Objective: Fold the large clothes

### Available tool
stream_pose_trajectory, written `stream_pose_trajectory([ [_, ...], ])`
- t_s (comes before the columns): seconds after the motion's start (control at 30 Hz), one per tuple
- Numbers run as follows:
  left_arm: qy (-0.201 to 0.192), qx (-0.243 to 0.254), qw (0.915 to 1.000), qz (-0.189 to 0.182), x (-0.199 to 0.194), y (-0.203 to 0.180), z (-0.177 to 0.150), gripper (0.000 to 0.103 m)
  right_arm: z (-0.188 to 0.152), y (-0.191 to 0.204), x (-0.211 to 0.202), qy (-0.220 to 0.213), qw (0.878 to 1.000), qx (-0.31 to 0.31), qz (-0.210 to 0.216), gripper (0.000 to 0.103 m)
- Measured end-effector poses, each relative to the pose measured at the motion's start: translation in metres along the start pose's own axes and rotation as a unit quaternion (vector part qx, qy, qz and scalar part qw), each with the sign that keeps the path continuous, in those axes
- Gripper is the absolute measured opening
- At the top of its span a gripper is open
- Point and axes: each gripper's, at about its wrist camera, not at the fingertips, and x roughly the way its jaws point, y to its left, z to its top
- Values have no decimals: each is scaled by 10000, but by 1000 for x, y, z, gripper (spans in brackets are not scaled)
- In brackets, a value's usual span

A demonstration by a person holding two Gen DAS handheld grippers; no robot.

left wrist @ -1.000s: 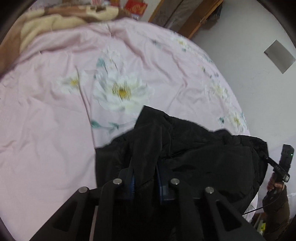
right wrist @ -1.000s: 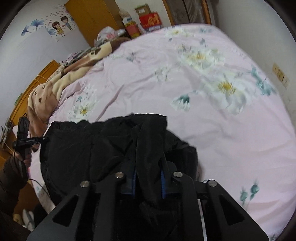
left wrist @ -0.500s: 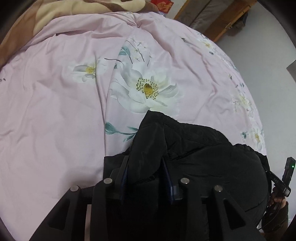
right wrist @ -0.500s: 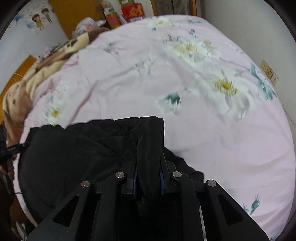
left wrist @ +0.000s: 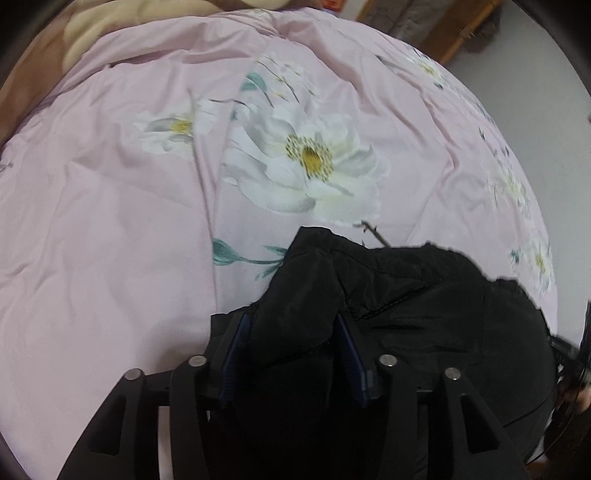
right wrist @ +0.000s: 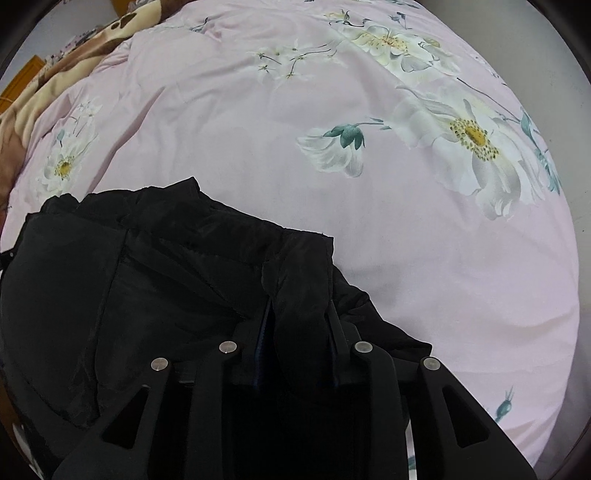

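Observation:
A black padded jacket (left wrist: 424, 306) lies bunched at the near edge of a pink floral bed cover (left wrist: 110, 229). My left gripper (left wrist: 291, 325) is shut on a fold of the jacket, which bulges up between the blue pads. In the right wrist view the jacket (right wrist: 147, 277) spreads to the left over the cover (right wrist: 443, 277). My right gripper (right wrist: 299, 310) is shut on another fold of the jacket. Both hold the cloth low over the bed.
A tan and brown blanket (left wrist: 85, 33) lies at the far end of the bed, also in the right wrist view (right wrist: 48, 85). A grey wall (left wrist: 535, 122) runs along the bed's right side. Wooden furniture (right wrist: 22, 74) stands at far left.
Both grippers have carried the jacket forward over the bed and lower toward the cover. Both views have tilted down. The grips on the jacket are unchanged.

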Motion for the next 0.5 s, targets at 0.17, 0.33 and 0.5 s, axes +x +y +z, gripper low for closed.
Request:
stream_pose_trajectory([
  [0.17, -467, -201, 9987, -17, -51, 3, -3, 52, -10, -12, -70, -1108, 9916, 662, -118, 42],
  [0.33, -1341, 143, 9901, 392, -118, -28, -31, 62, -32, -1, -143, -2093, 9737, 901, -70, 46],
  [0.5, -1353, 547, 9890, 248, -118, -88, -63, 65, -56, 39, -172, -2579, 9625, 820, 167, 50],
])
